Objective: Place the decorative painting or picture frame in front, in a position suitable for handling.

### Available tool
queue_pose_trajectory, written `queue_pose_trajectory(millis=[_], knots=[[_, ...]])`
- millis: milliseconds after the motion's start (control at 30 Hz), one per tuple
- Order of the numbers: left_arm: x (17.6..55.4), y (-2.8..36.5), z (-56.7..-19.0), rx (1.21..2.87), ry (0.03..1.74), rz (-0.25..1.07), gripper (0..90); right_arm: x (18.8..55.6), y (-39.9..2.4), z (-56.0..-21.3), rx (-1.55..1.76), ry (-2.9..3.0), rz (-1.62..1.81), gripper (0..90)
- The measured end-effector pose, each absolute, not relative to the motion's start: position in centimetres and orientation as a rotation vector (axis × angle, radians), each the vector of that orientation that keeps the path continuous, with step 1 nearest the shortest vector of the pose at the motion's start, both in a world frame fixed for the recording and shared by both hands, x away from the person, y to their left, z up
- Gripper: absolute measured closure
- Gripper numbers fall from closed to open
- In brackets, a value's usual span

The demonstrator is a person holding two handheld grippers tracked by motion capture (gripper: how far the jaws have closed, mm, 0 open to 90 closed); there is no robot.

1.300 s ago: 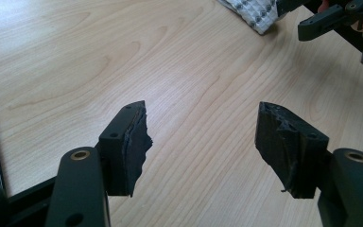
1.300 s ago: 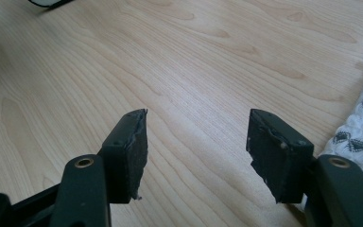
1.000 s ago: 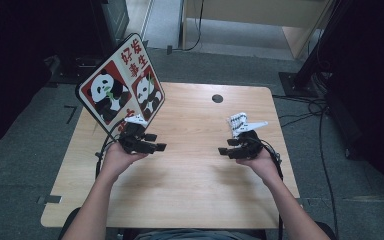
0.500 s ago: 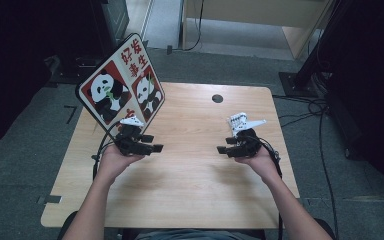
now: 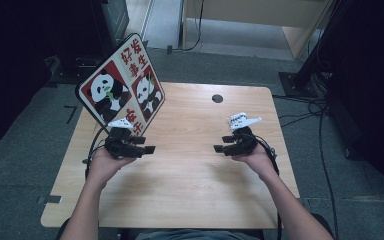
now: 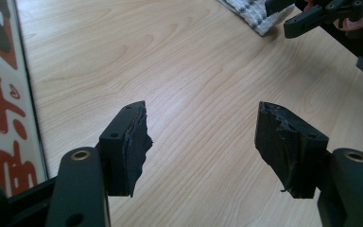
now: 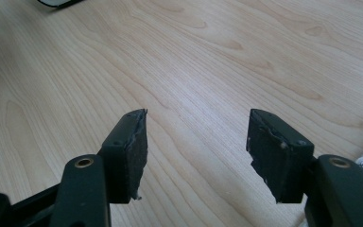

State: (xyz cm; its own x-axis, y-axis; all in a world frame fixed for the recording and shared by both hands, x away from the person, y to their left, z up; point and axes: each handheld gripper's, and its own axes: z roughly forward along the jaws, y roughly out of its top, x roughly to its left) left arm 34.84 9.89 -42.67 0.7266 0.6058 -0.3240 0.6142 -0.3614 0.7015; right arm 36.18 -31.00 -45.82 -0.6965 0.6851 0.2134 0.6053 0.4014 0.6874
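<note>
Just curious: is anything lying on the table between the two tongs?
No. In the high view, bare wooden table lies between the left tongs and the right tongs.

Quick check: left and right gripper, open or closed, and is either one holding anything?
Left gripper: open, nothing between the jaws, bare table below.
Right gripper: open, holding nothing, over the table.

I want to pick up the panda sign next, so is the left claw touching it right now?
Apart. The left gripper view shows the left claw open over bare table, with the panda sign off to one side, clear of the nearer pad.
</note>
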Motion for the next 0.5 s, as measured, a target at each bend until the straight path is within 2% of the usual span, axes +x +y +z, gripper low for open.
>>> queue_pose_trajectory(millis=[500], knots=[[33.8, 12.1, -42.0, 2.015, 0.984, -0.008, 35.8, 36.8, -30.4, -45.7, 1.166, 2.557, 1.183, 40.2]])
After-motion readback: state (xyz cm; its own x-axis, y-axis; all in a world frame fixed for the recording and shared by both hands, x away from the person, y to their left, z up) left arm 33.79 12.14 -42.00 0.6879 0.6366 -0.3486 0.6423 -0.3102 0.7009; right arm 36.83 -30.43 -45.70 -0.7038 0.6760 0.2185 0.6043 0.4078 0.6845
